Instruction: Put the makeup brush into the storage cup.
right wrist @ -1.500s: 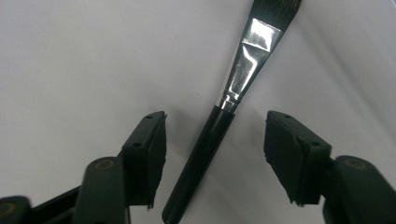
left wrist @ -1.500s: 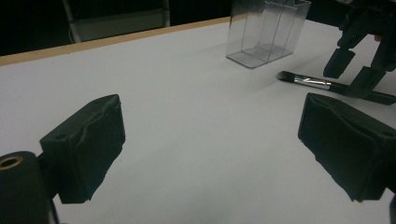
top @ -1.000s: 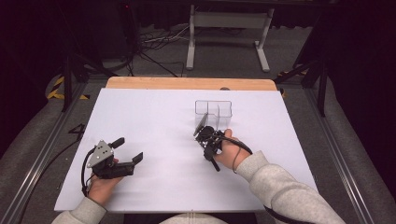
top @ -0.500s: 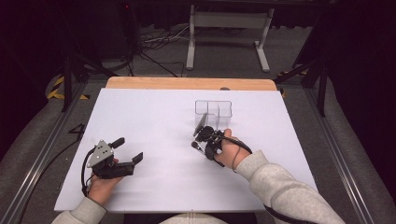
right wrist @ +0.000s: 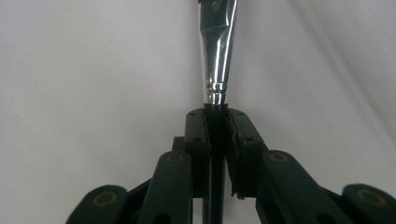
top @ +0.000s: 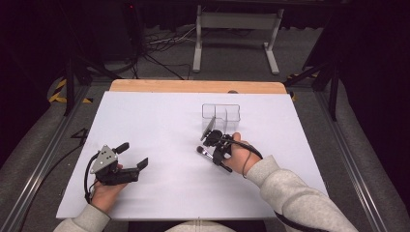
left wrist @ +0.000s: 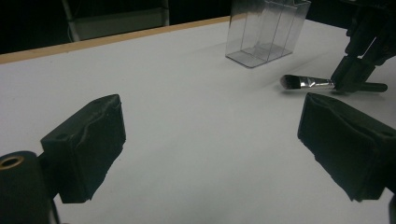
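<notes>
My right gripper (top: 214, 145) is shut on the black handle of a makeup brush (top: 205, 152), just in front of a clear divided box (top: 221, 113). The brush lies nearly level and low over the white sheet, its dark head pointing left. In the right gripper view the jaws of the right gripper (right wrist: 217, 128) pinch the handle just below the brush's silver ferrule (right wrist: 217, 51). My left gripper (top: 133, 154) rests near the front left of the table, open and holding nothing. In the left gripper view the left gripper (left wrist: 217, 140) stands wide open, with the brush (left wrist: 303, 83), the right gripper (left wrist: 364, 51) and the clear box (left wrist: 266, 30) beyond it.
A white sheet (top: 159, 125) covers the table, with a wooden edge (top: 193, 86) at the far side. Cables and a metal stand (top: 232, 29) are on the dark floor beyond.
My right gripper has shifted slightly and turned with the brush, so the brush head now points left. The left gripper has not moved.
</notes>
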The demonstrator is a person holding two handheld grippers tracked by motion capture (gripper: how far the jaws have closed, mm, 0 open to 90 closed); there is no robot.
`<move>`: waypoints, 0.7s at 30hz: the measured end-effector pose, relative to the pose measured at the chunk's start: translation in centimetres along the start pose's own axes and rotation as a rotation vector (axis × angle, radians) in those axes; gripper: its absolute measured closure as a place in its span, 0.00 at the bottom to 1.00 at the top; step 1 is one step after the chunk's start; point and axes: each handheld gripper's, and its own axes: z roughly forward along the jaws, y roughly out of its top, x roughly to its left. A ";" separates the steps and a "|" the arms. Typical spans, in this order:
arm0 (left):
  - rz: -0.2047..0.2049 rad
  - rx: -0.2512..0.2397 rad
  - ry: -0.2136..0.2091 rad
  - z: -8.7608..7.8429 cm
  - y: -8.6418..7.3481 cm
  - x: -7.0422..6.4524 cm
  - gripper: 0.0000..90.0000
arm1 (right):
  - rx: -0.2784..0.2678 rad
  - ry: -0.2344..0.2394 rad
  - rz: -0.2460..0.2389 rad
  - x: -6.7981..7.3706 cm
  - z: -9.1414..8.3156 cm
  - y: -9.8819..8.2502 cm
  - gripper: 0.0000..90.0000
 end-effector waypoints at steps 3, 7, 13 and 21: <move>0.003 -0.001 0.001 0.0 0.0 0.0 0.09 | -0.029 0.000 -0.015 -0.1 -0.5 -0.1 0.89; 0.003 -0.001 0.001 0.0 0.0 0.0 0.09 | -0.078 0.006 -0.022 -0.1 -1.2 -0.4 0.89; 0.000 0.000 0.001 0.0 0.0 0.0 0.09 | -0.197 0.018 -0.016 -0.4 -2.8 -1.2 0.89; 0.001 0.002 0.003 0.0 0.0 0.0 0.09 | -0.381 0.035 -0.020 -0.5 -4.4 -2.5 0.89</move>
